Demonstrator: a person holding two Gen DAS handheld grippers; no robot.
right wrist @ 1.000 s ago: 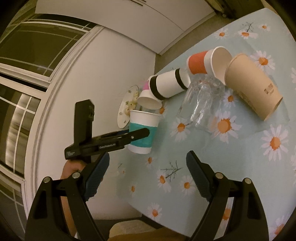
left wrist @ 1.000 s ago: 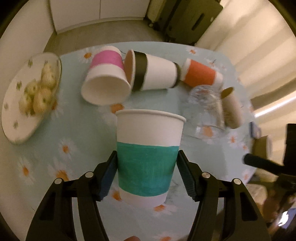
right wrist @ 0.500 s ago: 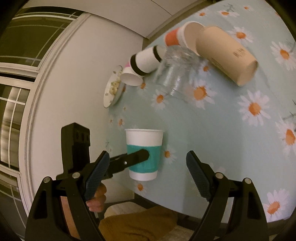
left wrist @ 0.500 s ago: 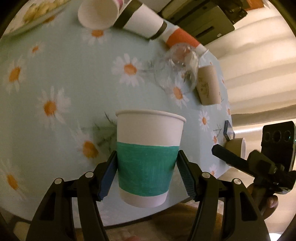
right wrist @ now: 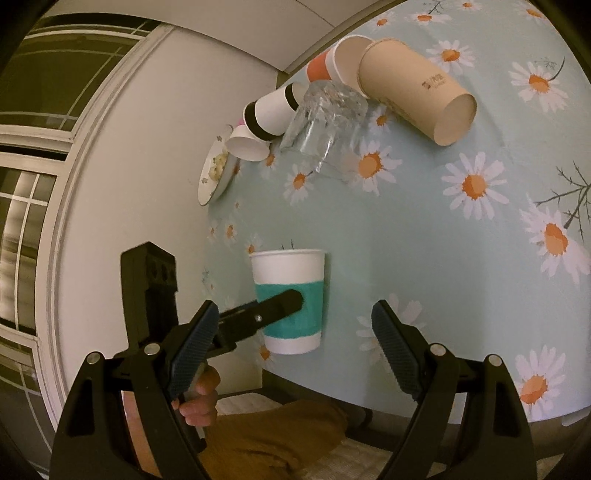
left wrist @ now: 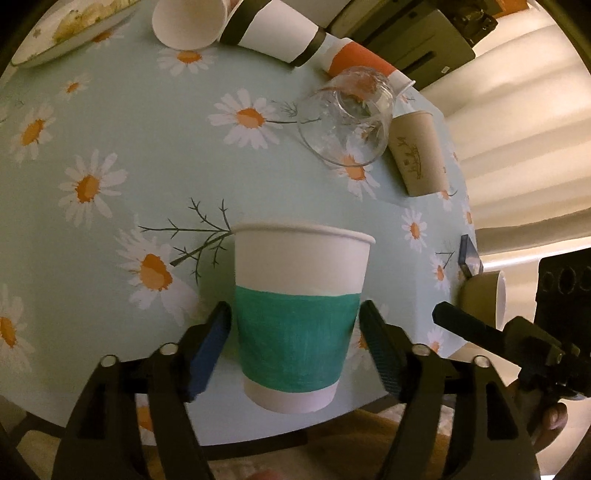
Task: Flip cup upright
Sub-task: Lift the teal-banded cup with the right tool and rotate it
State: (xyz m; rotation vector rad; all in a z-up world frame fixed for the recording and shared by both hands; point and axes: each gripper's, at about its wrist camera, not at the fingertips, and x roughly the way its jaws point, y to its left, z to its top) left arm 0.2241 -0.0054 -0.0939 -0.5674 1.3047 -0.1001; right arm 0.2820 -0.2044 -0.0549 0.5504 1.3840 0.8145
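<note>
Closest to me, my left gripper (left wrist: 295, 343) pinches the green-banded paper cup (left wrist: 300, 314) by its green band, one pad on each side. The cup is upright, rim up, held near the tabletop's (left wrist: 155, 155) front edge; I cannot tell whether its base touches the daisy-print cloth. From the right wrist view the same cup (right wrist: 290, 299) shows beside the tabletop's left edge, with one left finger across its band. My right gripper (right wrist: 291, 354) is spread wide with nothing between its pads, near the cup.

Farther in, a clear glass (left wrist: 345, 122) lies on its side. Just beside it lies a kraft paper cup (left wrist: 419, 155), also on its side; it carries a small printed mark, but the writing is too small for me to read in either view. Behind the glass, an orange-banded cup (left wrist: 354, 64) and a black-banded cup (left wrist: 277, 35) lie tipped over, and a white cup (left wrist: 188, 24) lies with its mouth toward me. At the far left corner sits a plate of food (left wrist: 74, 33).
</note>
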